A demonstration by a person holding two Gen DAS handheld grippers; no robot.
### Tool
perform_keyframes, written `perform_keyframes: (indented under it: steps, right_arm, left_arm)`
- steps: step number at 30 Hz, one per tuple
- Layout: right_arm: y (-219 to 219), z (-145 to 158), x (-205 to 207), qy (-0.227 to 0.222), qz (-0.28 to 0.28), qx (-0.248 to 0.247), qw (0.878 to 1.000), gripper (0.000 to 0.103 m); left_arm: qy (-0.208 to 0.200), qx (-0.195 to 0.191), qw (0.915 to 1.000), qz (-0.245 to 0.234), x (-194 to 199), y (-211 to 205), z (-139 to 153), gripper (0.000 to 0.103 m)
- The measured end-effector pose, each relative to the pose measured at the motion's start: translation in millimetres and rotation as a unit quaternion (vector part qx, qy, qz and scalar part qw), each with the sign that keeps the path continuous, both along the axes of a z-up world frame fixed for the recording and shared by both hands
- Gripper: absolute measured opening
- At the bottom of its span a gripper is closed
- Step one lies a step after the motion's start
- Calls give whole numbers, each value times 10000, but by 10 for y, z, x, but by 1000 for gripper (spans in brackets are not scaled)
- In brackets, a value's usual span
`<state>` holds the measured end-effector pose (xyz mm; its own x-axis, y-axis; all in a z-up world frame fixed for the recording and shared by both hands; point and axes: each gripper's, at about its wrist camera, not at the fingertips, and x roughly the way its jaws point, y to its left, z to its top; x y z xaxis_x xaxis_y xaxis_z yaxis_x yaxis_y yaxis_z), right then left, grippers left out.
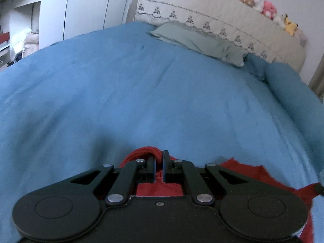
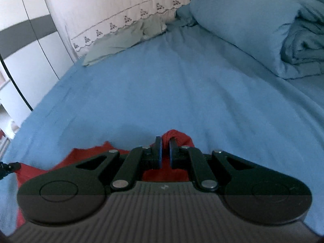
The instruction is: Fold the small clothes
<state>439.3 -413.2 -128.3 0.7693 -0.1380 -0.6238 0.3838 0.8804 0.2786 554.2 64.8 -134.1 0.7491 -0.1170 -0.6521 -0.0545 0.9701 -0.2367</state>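
A small red garment (image 1: 247, 171) lies on the blue bedsheet (image 1: 141, 93) close under both grippers. My left gripper (image 1: 159, 160) is shut on a bunched edge of the red garment, which loops over its fingertips. In the right wrist view my right gripper (image 2: 165, 144) is shut on another bunched edge of the same red garment (image 2: 85, 155), with cloth spreading out to its left. Most of the garment is hidden beneath the gripper bodies.
A pale green pillowcase (image 1: 194, 40) lies at the head of the bed against a cream embroidered headboard cover (image 1: 222, 18). A blue pillow and rolled duvet (image 2: 283, 32) sit at the right. White wardrobe doors (image 1: 87, 6) stand beyond the bed's left edge.
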Motion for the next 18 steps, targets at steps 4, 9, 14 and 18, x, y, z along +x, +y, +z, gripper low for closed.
perform_keyframes:
  steps: [4,9,14,18]
  right_arm:
    - [-38,-152,173,-77,52,-213,9997,26]
    - [230,-96,-51,-505,250,-1108,9922,100]
    - [687,-148,-495,-762,1376,-1277,9793,103]
    - [880,-504,-589,-159,1848,-1386,9728,103]
  left_arm:
    - [48,-147,9997,164,95,77,-63,10]
    - [-535,311,9980,100,-331,65,121,87]
    - [-379,444,9940,-927,-883,-107,-38,103]
    - [141,433,9929,-1101,-1051,-131,-348,103]
